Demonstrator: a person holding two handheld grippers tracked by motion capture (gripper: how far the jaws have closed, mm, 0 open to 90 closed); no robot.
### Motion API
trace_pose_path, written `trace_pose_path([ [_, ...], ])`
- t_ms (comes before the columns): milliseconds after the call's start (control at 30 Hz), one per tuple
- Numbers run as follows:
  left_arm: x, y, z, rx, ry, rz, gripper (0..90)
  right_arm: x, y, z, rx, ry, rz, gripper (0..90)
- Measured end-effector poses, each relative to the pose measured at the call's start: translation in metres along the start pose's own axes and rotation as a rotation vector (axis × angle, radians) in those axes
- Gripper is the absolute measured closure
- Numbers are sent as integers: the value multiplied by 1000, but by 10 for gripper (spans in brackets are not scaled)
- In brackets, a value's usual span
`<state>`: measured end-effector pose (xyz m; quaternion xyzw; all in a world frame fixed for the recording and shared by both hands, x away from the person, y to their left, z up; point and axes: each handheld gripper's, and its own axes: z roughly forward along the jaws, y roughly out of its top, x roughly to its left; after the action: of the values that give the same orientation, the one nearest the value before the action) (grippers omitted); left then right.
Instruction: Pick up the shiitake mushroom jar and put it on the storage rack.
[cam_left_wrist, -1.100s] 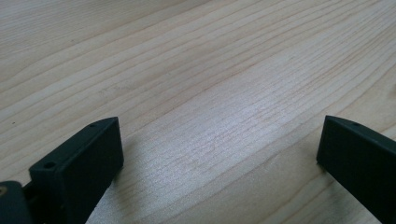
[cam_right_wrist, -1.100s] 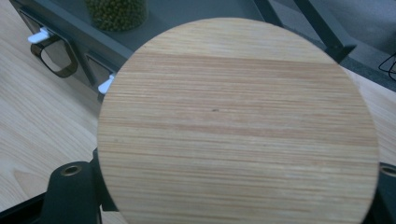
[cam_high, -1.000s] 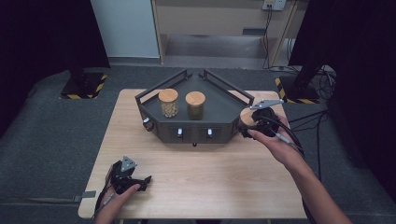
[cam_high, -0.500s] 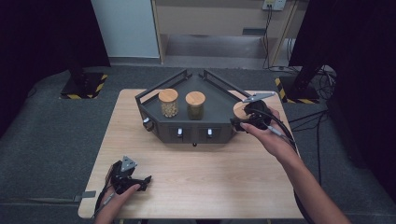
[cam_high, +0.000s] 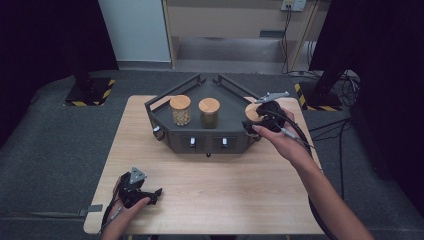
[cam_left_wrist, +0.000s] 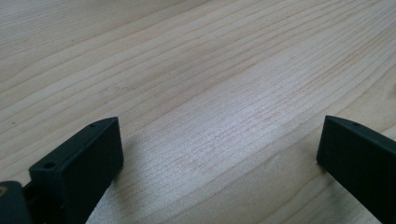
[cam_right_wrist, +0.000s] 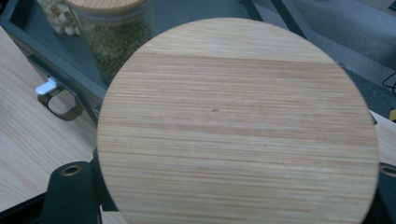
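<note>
A dark angular tray (cam_high: 200, 139) stands at the back of the wooden table (cam_high: 225, 200). It holds a jar of pale beans (cam_high: 180, 111) and a jar of green beans (cam_high: 209, 113), both with wooden lids. My right gripper (cam_high: 254, 120) hovers at the tray's right end, shut on a third wooden-lidded jar (cam_high: 251, 111). In the right gripper view that lid (cam_right_wrist: 238, 121) fills the frame and hides the jar's body, with my right gripper (cam_right_wrist: 224, 186) at its sides. My left gripper (cam_high: 152, 192) rests at the table's front left, and the left gripper (cam_left_wrist: 219, 154) is open over bare wood.
The tray's front wall carries small metal latches (cam_right_wrist: 58, 95). Dark floor mats surround the table, and cables lie on the floor at the right (cam_high: 345, 85). A cable trails from the right gripper along the person's forearm (cam_high: 320, 185).
My right gripper has carried the lidded jar to the left and farther back, up to the tray's right end. The left gripper has stayed put.
</note>
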<state>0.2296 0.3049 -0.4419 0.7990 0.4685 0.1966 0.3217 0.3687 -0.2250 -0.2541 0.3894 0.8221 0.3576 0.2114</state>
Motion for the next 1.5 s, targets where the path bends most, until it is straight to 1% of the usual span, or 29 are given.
trace_pose_path([
  [367, 0, 0, 0, 0, 0, 0, 0, 2, 12, 9, -1, -5, -9, 255],
  [667, 0, 0, 0, 0, 0, 0, 0, 2, 18, 18, -5, 2, -14, 255],
  [1000, 0, 0, 0, 0, 0, 0, 0, 0, 22, 26, -7, 4, -2, 255],
  [1167, 0, 0, 0, 0, 0, 0, 0, -2, 25, 27, -10, 6, -7, 255],
  [1500, 0, 0, 0, 1, -2, 2, 0, -4, 34, 35, -10, 5, 5, 255],
])
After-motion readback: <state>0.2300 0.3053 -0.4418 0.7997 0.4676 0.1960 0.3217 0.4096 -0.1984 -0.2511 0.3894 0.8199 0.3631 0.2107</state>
